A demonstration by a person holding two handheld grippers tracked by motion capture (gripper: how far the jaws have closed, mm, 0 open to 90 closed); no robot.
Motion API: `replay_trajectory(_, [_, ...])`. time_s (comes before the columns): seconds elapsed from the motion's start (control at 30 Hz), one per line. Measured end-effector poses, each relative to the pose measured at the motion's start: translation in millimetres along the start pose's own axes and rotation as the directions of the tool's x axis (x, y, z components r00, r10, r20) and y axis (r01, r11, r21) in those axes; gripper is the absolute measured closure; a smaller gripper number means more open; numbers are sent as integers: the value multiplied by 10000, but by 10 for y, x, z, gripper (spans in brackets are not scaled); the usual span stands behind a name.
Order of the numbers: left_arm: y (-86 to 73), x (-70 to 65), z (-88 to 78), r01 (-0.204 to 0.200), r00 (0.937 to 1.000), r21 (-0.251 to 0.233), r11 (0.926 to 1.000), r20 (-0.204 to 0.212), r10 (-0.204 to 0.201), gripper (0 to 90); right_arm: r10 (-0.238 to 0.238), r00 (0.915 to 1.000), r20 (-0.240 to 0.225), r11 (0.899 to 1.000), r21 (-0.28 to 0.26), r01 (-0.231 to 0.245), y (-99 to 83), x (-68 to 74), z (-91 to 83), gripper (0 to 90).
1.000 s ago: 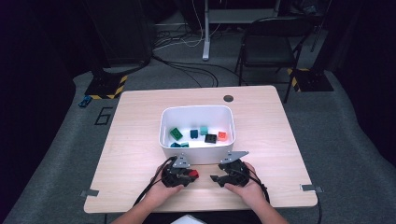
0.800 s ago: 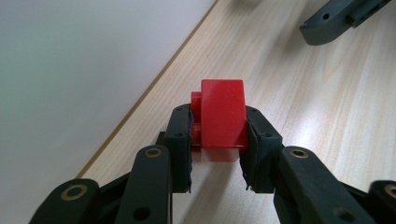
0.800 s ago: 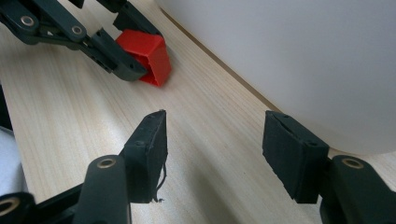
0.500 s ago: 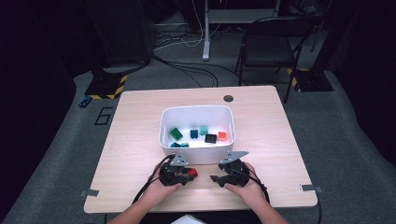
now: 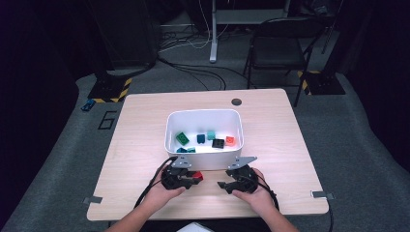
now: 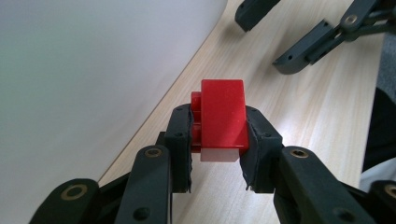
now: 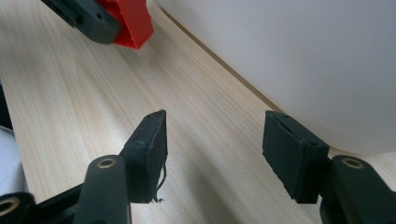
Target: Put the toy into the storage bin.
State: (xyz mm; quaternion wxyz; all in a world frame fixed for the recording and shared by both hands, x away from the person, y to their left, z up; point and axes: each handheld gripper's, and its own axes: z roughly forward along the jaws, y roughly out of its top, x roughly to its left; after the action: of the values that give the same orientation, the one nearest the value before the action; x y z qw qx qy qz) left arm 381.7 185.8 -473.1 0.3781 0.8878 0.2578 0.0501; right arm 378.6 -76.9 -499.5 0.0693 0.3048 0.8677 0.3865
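Your left gripper (image 5: 186, 178) is holding a small red toy brick (image 6: 219, 119) on the wooden table (image 5: 140, 145), just in front of the white bin (image 5: 203, 145). Its two black jaws are squeezing the brick on its two flat sides, with the bumpy part poking out to one side. That looks like a good place to hold it. The brick looks hard and light, and probably a bit slippery because it is shiny plastic, so you are likely needing a firm, even squeeze so it is not twisting or popping out.

More little bricks are lying inside the bin: a green brick (image 5: 182, 138), teal ones and an orange brick (image 5: 230, 141).

Your right gripper (image 7: 212, 140) is waiting just beside the bin wall. Its jaws are standing partly open with nothing between them.
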Motion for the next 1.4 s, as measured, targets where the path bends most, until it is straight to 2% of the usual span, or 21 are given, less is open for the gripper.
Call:
replay_trajectory(0.23, [105, -1, -149, 110, 9999, -213, 9997, 70, -109, 669, -1, 10000, -19, 10000, 25, 1, 0, 1, 3, 398])
replay_trajectory(0.43, [205, -17, -271, -19, 9998, -269, 9996, 172, 24, 669, -42, 10000, -8, 10000, -5, 42, -2, -8, 3, 399])
replay_trajectory(0.67, [384, -20, -481, -72, 9992, -487, 9988, 395, 91, 669, -19, 10000, 9, 10000, 17, 19, -2, -7, -1, 399])
replay_trajectory(0.7, [446, -13, -548, -150, 9992, -547, 9984, 359, 170, 669, -14, 10000, -11, 10000, 12, 14, -2, -8, -1, 399])
replay_trajectory(0.87, [579, 17, -671, -225, 9991, -718, 9972, 344, 250, 669, 11, 10000, 4, 10000, 28, -11, -2, -8, 1, 399])
replay_trajectory(0.9, [642, 43, -719, -251, 9992, -778, 9967, 285, 274, 669, -19, 10000, 8, 10000, 19, 19, -1, -11, 2, 399])
replay_trajectory(1.1, [782, 134, -792, -258, 9994, -838, 9961, 190, 275, 669, 71, 10000, 0, 10000, 43, -71, -3, -9, 0, 399])
replay_trajectory(1.13, [841, 182, -813, -179, 9995, -911, 9957, 238, 202, 669, 54, 10000, 1, 10000, 34, -54, -3, -12, 0, 398])
replay_trajectory(1.23, [897, 237, -823, -52, 9994, -951, 9955, 338, 85, 669, 48, 10000, -1, 10000, 30, -48, -3, -13, -1, 399])
replay_trajectory(1.4, [1042, 427, -787, 156, 9998, -938, 9955, 133, -144, 669, 47, 10000, -15, 10000, 24, -47, -3, -15, -2, 399])
